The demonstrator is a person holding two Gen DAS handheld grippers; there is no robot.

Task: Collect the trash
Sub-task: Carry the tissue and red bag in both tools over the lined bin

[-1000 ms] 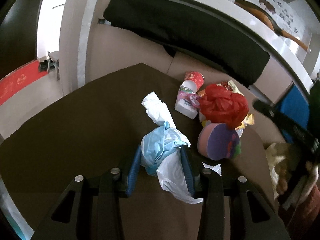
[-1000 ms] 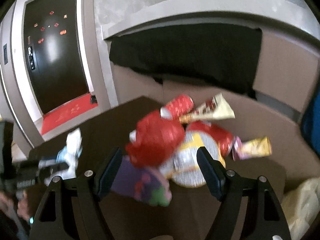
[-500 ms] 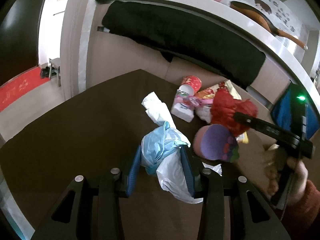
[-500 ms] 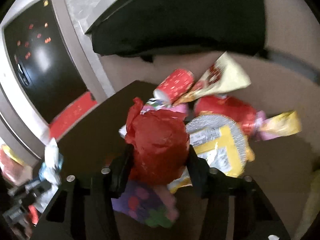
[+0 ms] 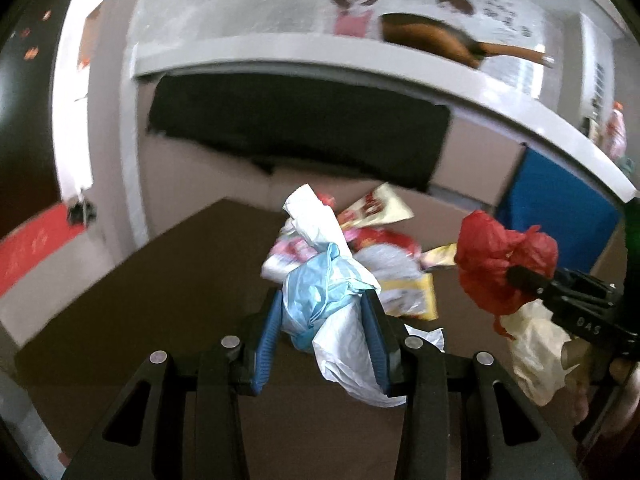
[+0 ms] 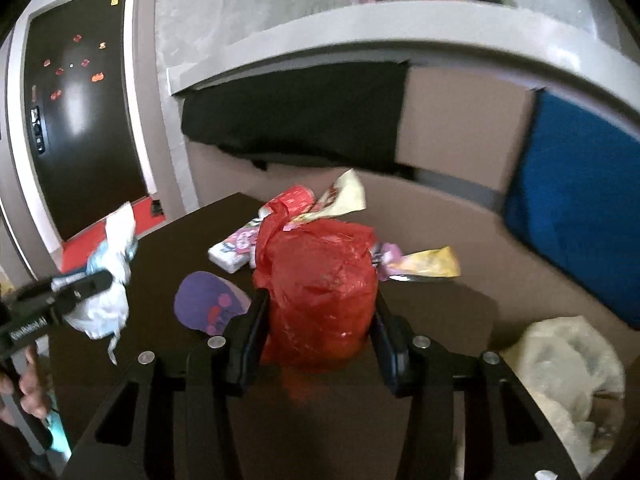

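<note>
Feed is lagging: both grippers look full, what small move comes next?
Probably carry the crumpled red plastic bag, clamped in the right gripper, right toward the open translucent yellowish bag. The left gripper holds its blue-and-white plastic wad too.

The wrappers and cup lie heaped at the table's far corner, the tissue pack just left of them. The round lid lies nearer, left of the bag between the right jaws. A crumpled sack sits beyond the right edge.
</note>
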